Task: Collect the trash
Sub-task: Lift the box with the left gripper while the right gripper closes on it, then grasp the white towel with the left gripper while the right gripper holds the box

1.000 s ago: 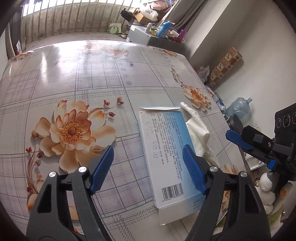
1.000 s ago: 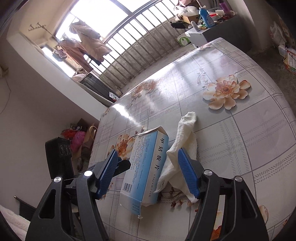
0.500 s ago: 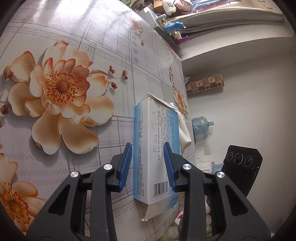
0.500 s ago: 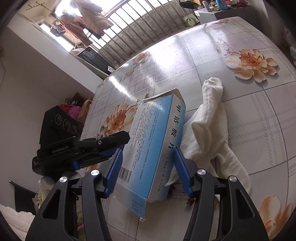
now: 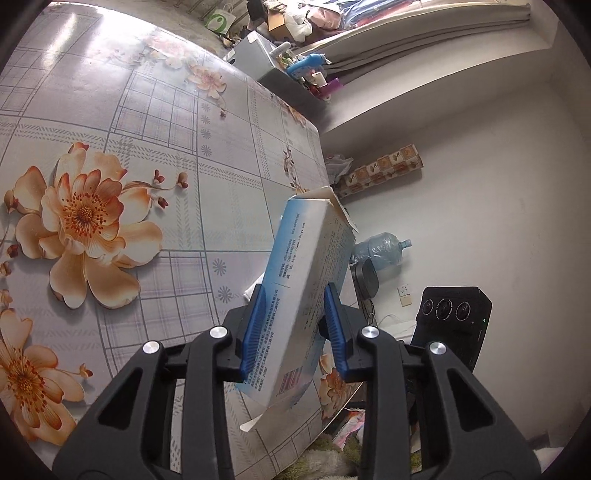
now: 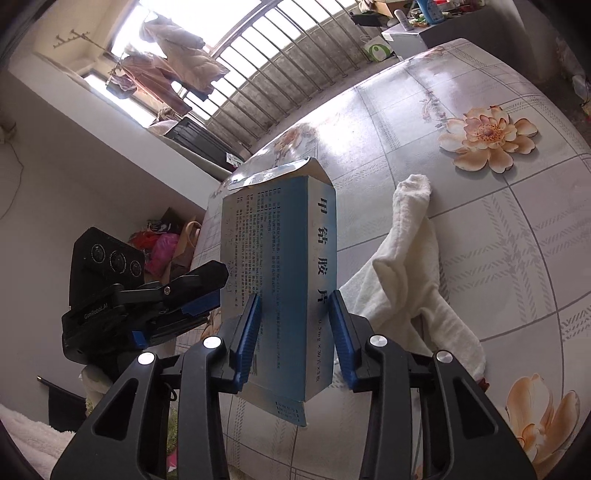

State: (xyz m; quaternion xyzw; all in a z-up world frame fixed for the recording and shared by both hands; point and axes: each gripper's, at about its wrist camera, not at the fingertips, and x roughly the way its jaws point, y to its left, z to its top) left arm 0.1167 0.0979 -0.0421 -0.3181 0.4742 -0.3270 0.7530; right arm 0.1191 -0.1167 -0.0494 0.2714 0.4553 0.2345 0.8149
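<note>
A blue and white medicine box [image 5: 306, 291] with an open top flap is lifted off the table, tilted on end. My left gripper [image 5: 293, 328] is shut on its lower half, both blue pads pressed against its sides. From the right wrist view the same box [image 6: 280, 280] stands between the closing jaws of my right gripper [image 6: 293, 332], whose pads touch it on both sides. The left gripper [image 6: 199, 295] reaches in from the left there. A crumpled white cloth [image 6: 406, 277] lies on the table just right of the box.
The table [image 5: 147, 147] has a glossy floral cover; its right edge runs close by the box. Past that edge are a water bottle [image 5: 380, 247] and clutter on the floor. A cabinet with bottles [image 6: 417, 26] stands beyond the far end.
The left jaws shut on the box, which lay flat, and raised it off the table onto its end. The right jaws narrowed around the box from the other side.
</note>
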